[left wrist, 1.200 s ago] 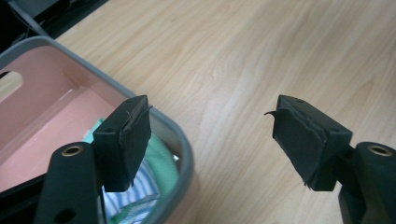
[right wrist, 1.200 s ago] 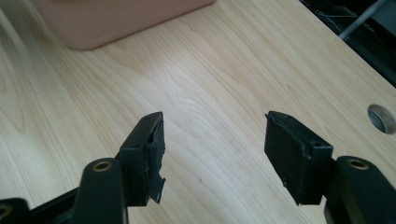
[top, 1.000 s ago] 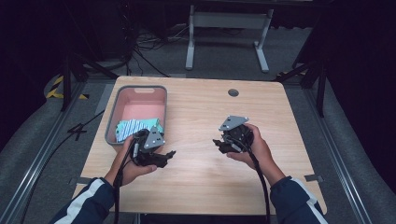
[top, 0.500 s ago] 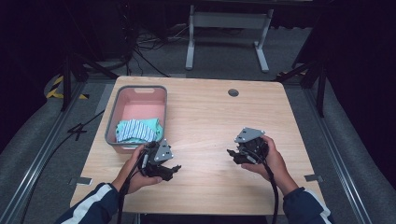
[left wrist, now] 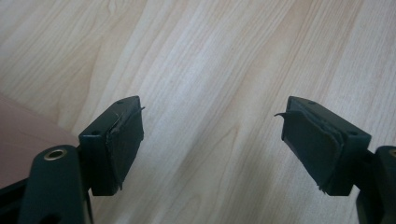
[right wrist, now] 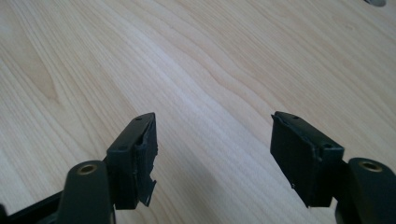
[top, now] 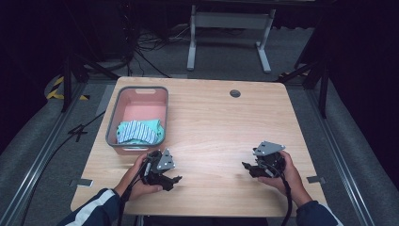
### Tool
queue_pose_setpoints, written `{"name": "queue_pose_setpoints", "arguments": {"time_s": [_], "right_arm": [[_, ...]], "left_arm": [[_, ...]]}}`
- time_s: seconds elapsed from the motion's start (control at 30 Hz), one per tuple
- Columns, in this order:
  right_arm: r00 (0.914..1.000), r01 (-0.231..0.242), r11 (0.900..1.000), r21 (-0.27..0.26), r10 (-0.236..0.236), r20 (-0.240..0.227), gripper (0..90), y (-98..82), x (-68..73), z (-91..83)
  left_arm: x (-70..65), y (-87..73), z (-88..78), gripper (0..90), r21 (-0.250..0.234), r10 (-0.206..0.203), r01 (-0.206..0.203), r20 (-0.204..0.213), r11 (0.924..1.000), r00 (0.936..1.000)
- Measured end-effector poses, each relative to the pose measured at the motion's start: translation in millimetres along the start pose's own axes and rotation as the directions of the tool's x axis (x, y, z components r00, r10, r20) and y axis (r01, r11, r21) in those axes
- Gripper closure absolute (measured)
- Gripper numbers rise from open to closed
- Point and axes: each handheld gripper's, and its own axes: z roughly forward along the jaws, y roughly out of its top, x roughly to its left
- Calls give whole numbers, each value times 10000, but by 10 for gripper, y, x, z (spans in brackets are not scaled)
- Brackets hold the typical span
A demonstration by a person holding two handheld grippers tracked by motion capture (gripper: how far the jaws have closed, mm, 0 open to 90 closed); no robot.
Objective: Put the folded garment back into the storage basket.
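Pale wooden tabletop (top: pixel 211 122) carries one pink plastic basket (top: pixel 117 110) of striped cloth (top: pixel 136 131) — high view; two grippers, left gripper (top: pixel 175 179) and right gripper (top: pixel 245 165), fingers just opening, spread on nothing.

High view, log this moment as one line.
left tool: open, empty | right tool: open, empty | striped cloth: in pink bin | table: both hands low

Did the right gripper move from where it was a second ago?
Yes. In the high view the right gripper has slid toward the table's near right corner, farther from the round hole. Its jaws have just been opening, empty.
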Motion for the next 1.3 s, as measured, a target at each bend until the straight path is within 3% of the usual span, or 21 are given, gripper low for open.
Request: {"name": "queue_pose_setpoints", "arguments": {"time_s": [0.33,0.4,0.47,0.53,0.63,0.7,1.3], "right_arm": [[9962,-828,9963,-225,821,-296,277,-387,-82,-29],[9938,-1023,9944,-261,1010,-457,266,-472,-105,-23],[9894,-1351,9901,-386,1326,-599,259,-547,-122,-13],[9853,-1563,9871,-350,1533,-750,242,-618,-126,9],[9783,-1891,9806,-514,1837,-958,232,-690,-127,14],[9778,-1944,9786,-667,1880,-924,222,-724,-119,4],[9771,-2006,9774,-673,1946,-858,185,-761,-121,-15]], "left_arm": [[5,-152,68,189,-103,-368,375,624,9992,9974],[10,-185,97,187,-17,-253,255,681,9997,9974],[18,-219,146,171,106,-421,413,868,9991,9953],[41,-255,170,162,-122,-736,756,1167,9971,9904],[57,-292,172,154,-373,-568,619,1252,9974,9905],[60,-332,182,149,-745,-537,639,1310,9952,9899],[62,-309,203,113,-645,-504,593,1317,9962,9900]]}}
